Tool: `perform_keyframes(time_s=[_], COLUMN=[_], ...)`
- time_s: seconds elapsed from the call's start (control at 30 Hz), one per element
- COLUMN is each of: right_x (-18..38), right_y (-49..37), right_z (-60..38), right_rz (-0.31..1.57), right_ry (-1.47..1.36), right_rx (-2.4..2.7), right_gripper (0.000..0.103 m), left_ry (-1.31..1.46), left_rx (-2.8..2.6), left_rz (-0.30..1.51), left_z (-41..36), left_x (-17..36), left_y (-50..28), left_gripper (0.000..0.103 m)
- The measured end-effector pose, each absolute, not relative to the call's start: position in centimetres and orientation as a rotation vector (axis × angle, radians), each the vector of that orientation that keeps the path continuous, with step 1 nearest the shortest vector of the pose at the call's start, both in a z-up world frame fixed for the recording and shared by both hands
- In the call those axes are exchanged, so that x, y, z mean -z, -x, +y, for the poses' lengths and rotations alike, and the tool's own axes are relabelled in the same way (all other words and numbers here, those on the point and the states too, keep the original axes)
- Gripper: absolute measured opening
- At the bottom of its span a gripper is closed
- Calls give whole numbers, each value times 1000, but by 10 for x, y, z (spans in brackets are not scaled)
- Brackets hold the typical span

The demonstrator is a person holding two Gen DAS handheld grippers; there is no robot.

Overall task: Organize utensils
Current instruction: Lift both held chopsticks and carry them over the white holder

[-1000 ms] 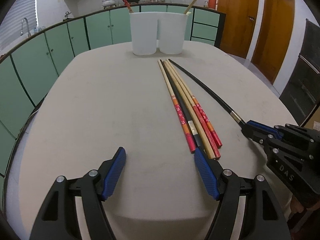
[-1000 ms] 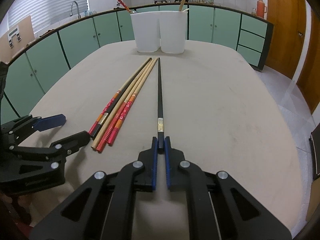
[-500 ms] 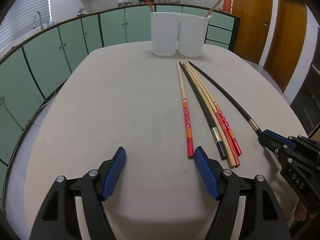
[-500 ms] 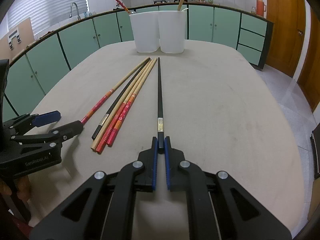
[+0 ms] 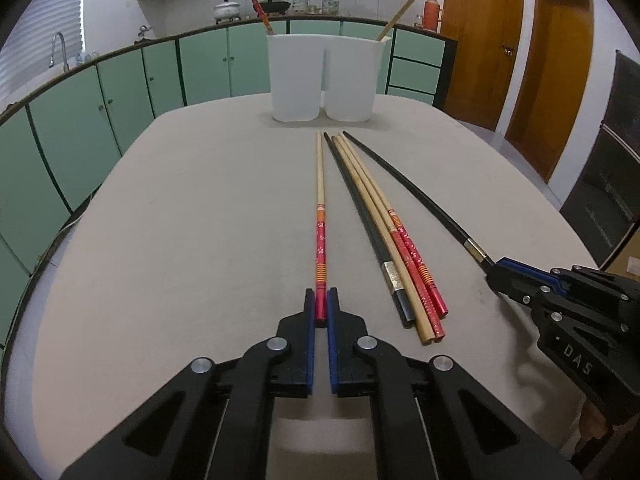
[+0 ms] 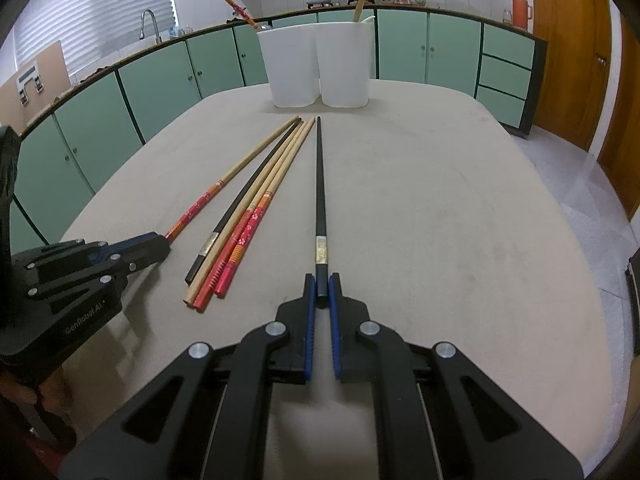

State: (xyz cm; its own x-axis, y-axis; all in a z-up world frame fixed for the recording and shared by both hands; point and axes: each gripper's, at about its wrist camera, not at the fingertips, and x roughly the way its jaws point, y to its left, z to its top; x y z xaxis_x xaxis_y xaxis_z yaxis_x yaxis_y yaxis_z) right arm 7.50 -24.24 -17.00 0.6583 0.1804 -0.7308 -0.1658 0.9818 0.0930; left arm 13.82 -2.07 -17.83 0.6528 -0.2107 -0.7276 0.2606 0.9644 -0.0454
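In the left wrist view my left gripper (image 5: 321, 300) has its jaws closing, and the blue pads press on the red-patterned end of a bamboo chopstick (image 5: 320, 216) lying on the table. My right gripper (image 6: 322, 284) is shut on the end of a long black chopstick (image 6: 320, 184), which also rests flat. Between the two lies a bundle of loose chopsticks (image 5: 384, 220), one black, one plain and two with red ends. Two white holders (image 5: 296, 76) (image 5: 352, 76) stand at the far edge, a red chopstick in the left one and a bamboo one in the right.
The beige table (image 5: 180, 240) has rounded edges. Green cabinets (image 5: 120, 100) run behind it, with a sink on the left and wooden doors (image 5: 480, 40) on the right. A hand holds the left gripper body (image 6: 60, 292) at the table's near left edge.
The left gripper's jaws went from wide open to closed on the red-ended chopstick, which had slid left away from the bundle. The right gripper and its black chopstick stayed put.
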Motion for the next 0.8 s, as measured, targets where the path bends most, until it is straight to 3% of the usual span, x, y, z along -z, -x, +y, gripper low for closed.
perform_keyframes(time_s=[0.3, 0.8], right_x=[129, 7], right_y=[-72, -106], right_z=[-250, -274], right_rz=[742, 534], right_ry=[-9, -39], right_rx=[-205, -253], right_gripper=[6, 6], left_ry=[-67, -70], left_rx=[249, 287], left_rz=[686, 436], left_z=[-11, -5], left_x=[129, 10], left_y=[-131, -152], left_gripper=[5, 5])
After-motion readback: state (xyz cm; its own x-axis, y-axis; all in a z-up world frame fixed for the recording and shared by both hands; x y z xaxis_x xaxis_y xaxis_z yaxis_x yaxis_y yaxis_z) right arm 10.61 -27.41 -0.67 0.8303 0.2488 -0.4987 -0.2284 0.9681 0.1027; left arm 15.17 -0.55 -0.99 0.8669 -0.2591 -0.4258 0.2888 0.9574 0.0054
